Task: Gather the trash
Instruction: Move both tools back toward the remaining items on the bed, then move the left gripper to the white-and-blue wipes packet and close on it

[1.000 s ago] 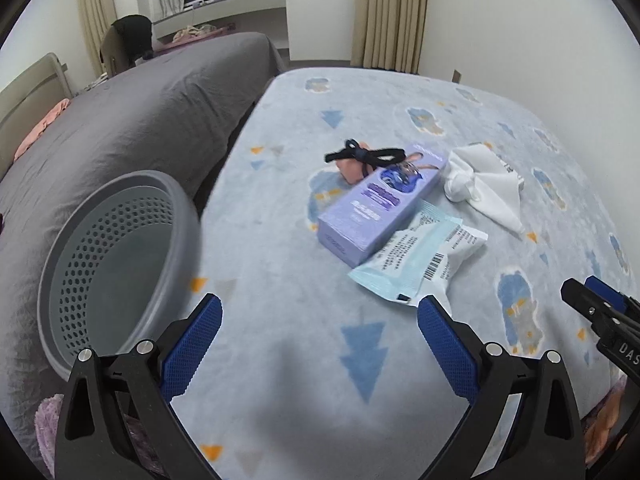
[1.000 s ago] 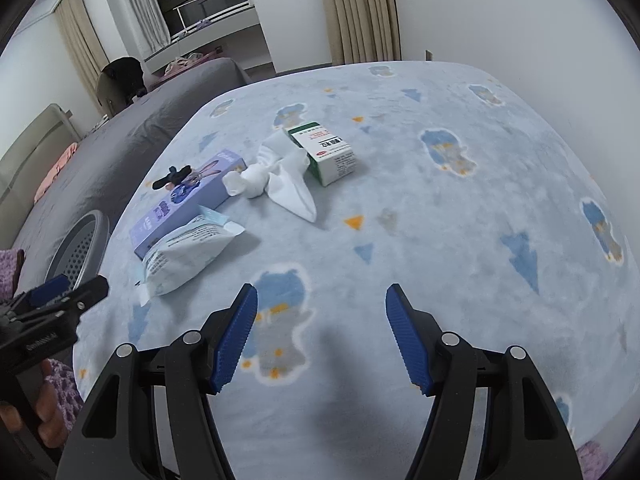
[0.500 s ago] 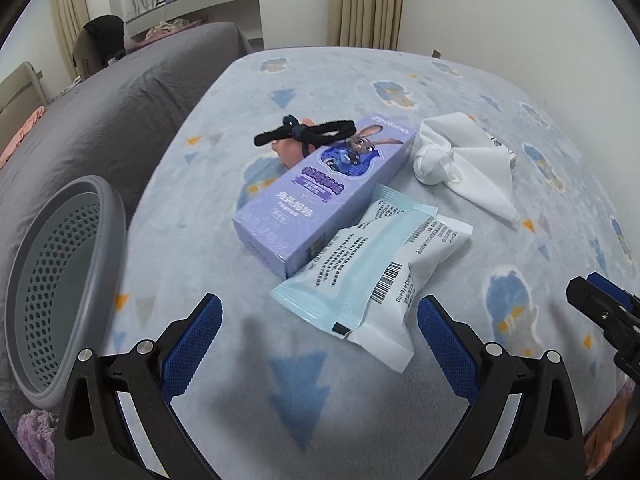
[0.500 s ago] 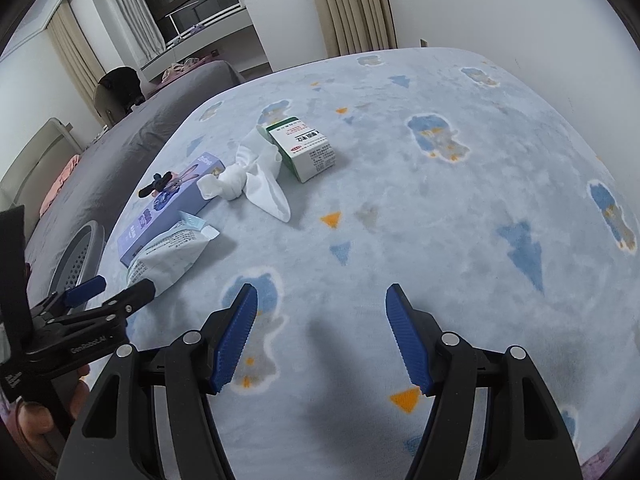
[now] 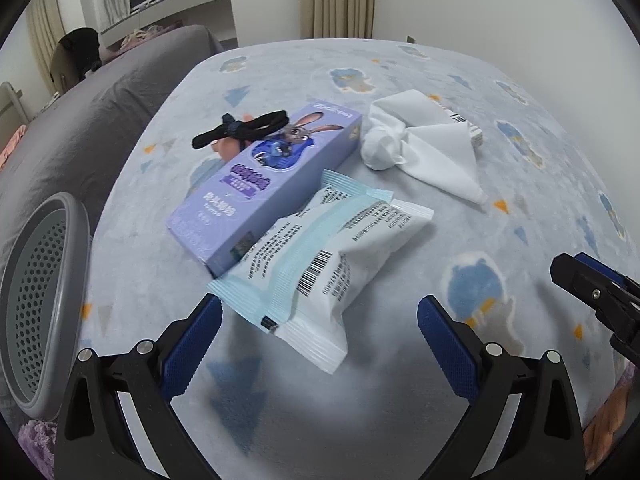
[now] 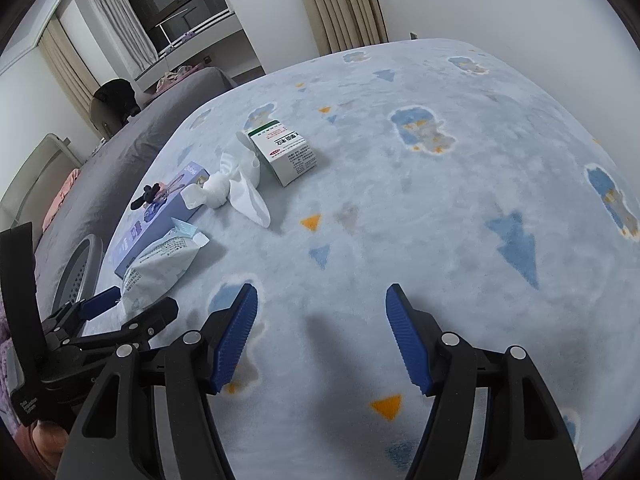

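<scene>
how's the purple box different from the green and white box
The purple box is long, flat and cartoon-printed; the green and white box is short, blocky and text-printed. A black hair tie rests on the purple box; nothing lies on the other. Both lie on the blue blanket.

Left gripper (image 5: pixel 320 332) neared the wipes packet (image 5: pixel 320 264).

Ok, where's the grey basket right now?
The grey basket sits at the far left edge of the left wrist view, off the blanket's edge on the grey cover, left of the purple box and the white packet.
</scene>
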Action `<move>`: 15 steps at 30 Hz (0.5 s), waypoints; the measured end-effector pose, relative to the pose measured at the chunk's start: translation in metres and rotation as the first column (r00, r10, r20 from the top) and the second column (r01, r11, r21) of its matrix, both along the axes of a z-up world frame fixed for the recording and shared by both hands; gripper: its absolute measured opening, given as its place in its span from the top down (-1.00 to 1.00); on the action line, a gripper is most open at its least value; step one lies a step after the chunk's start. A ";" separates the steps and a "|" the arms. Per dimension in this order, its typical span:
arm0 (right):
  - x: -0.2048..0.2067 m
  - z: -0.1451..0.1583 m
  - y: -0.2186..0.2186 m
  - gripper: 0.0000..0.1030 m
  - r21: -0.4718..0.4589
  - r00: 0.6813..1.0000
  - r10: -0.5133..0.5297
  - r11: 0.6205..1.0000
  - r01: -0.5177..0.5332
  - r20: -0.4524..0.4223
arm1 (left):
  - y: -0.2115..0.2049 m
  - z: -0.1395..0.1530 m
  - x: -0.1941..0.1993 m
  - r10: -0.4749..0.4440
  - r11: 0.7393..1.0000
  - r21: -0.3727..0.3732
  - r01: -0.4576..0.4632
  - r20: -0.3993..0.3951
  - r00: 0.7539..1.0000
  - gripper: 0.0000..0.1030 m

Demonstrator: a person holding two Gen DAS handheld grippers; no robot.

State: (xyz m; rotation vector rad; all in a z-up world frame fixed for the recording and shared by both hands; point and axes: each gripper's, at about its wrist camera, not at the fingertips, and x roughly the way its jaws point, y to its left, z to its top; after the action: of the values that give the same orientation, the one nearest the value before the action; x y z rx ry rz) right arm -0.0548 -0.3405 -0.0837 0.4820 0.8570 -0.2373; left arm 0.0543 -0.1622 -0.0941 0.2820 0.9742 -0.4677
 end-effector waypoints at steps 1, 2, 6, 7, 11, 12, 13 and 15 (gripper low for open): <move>0.000 0.000 -0.001 -0.24 0.000 1.000 -0.002 1.000 0.002 0.001 | -0.001 0.000 -0.001 -0.004 1.000 -0.001 0.004 0.000 1.000 -0.87; -0.001 0.001 -0.002 -0.24 0.000 1.000 -0.005 1.000 0.005 0.003 | -0.003 0.001 -0.002 -0.007 1.000 -0.002 0.007 -0.001 1.000 -0.87; -0.004 0.001 -0.006 -0.24 0.000 1.000 -0.016 1.000 0.016 0.007 | -0.009 0.003 -0.008 -0.028 1.000 -0.012 0.028 -0.003 1.000 -0.87; -0.005 0.002 -0.007 -0.24 0.000 1.000 -0.019 1.000 0.019 0.007 | -0.010 0.003 -0.008 -0.033 0.999 -0.013 0.033 -0.003 0.999 -0.87; -0.006 0.002 -0.012 -0.24 0.006 0.999 -0.034 0.999 0.034 0.008 | -0.017 0.002 -0.009 -0.048 0.999 -0.010 0.048 -0.005 0.999 -0.87; -0.006 0.001 -0.013 -0.24 0.008 0.999 -0.036 0.999 0.036 0.008 | -0.018 0.002 -0.007 -0.048 0.999 -0.008 0.048 -0.005 0.999 -0.87; -0.006 0.002 -0.013 -0.24 0.007 0.999 -0.037 0.999 0.037 0.009 | -0.019 0.001 -0.005 -0.047 0.999 -0.006 0.047 -0.004 0.999 -0.87; -0.006 0.002 -0.013 -0.24 0.005 0.999 -0.036 0.999 0.035 0.011 | -0.020 0.001 -0.002 -0.042 0.999 0.000 0.042 -0.001 0.999 -0.87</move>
State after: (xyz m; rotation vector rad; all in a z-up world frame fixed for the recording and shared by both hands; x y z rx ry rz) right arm -0.0609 -0.3533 -0.0815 0.5024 0.8393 -0.2653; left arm 0.0524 -0.1827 -0.0930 0.3033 0.9708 -0.5062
